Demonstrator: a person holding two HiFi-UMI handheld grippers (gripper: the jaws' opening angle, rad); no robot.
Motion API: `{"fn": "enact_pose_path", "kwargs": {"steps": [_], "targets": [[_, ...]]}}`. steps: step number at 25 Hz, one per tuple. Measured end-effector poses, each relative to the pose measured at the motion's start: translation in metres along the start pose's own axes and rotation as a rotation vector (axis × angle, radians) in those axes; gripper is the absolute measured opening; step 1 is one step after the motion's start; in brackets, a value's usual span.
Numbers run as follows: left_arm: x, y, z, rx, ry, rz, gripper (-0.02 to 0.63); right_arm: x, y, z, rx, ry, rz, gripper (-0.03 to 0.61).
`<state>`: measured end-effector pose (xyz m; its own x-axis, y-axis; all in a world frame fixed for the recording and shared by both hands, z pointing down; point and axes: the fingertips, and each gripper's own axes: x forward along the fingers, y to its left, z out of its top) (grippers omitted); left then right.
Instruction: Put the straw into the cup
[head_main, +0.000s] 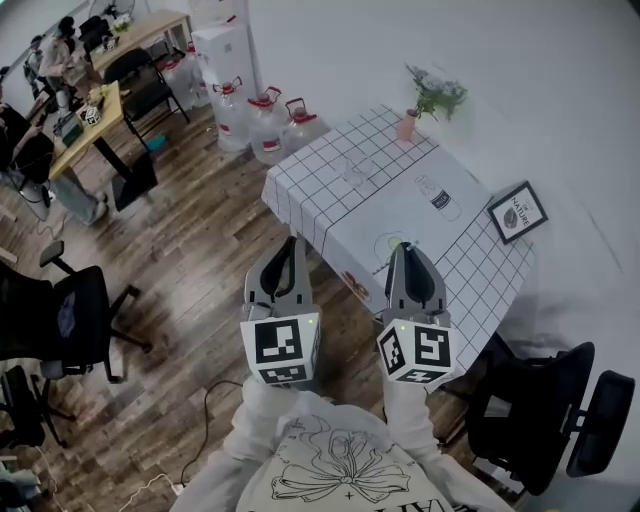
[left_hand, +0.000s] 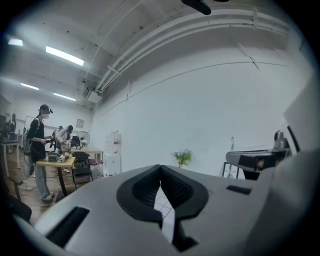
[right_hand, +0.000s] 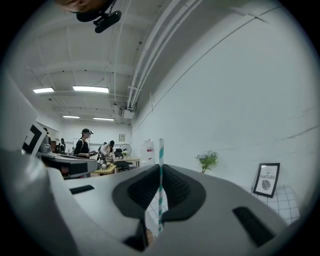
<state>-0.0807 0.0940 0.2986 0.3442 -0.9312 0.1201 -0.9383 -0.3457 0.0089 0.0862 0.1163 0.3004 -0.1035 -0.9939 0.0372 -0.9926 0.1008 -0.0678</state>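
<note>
A teal-and-white striped straw (right_hand: 160, 185) stands upright between the jaws of my right gripper (right_hand: 160, 167), which is shut on it. In the head view this gripper (head_main: 408, 248) hovers over the near edge of the checked table (head_main: 480, 275). A clear glass cup (head_main: 355, 172) stands farther back on the table, well apart from both grippers. Left of the table's edge, my left gripper (head_main: 290, 243) hangs over the wooden floor. Its jaws (left_hand: 160, 170) meet at the tip with nothing between them.
A clear bottle (head_main: 437, 196) lies on the table, with a pink vase with a plant (head_main: 407, 125) and a framed picture (head_main: 517, 211) near the wall. Water jugs (head_main: 268, 115) stand on the floor behind the table. Black office chairs (head_main: 530, 410) stand around, and people stand at desks (head_main: 90, 110) far left.
</note>
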Motion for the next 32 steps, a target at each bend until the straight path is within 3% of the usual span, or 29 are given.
{"fn": "enact_pose_path", "kwargs": {"steps": [9, 15, 32], "targets": [[0.116, 0.044, 0.020, 0.005, -0.001, -0.063, 0.005, 0.119, -0.006, 0.012, 0.003, -0.007, -0.056, 0.014], [0.171, 0.064, 0.015, 0.003, 0.023, -0.099, 0.005, 0.175, -0.009, 0.007, 0.002, 0.002, -0.092, 0.014], [0.286, 0.063, -0.014, -0.017, 0.125, -0.104, 0.005, 0.283, -0.063, -0.020, 0.016, 0.077, -0.099, 0.014]]}}
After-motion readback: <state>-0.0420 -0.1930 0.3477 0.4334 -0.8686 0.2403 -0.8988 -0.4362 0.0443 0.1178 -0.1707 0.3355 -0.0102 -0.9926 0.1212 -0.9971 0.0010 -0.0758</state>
